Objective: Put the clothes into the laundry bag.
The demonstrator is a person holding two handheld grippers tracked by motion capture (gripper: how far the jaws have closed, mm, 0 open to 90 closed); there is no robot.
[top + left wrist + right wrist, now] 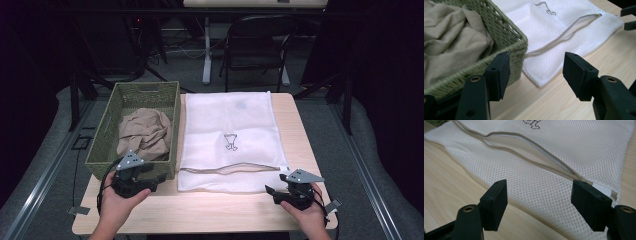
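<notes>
Plainly, both hand-held grippers, left (159, 181) and right (270, 193), gape empty beside the mesh bag (227, 135).

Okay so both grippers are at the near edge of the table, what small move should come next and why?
Probably ease the left gripper forward over the green woven basket's rim toward the crumpled beige cloth. Its jaws stand open with nothing between them, and the white mesh laundry bag lies flat with its zipper partly open beside the right gripper, also open.
</notes>
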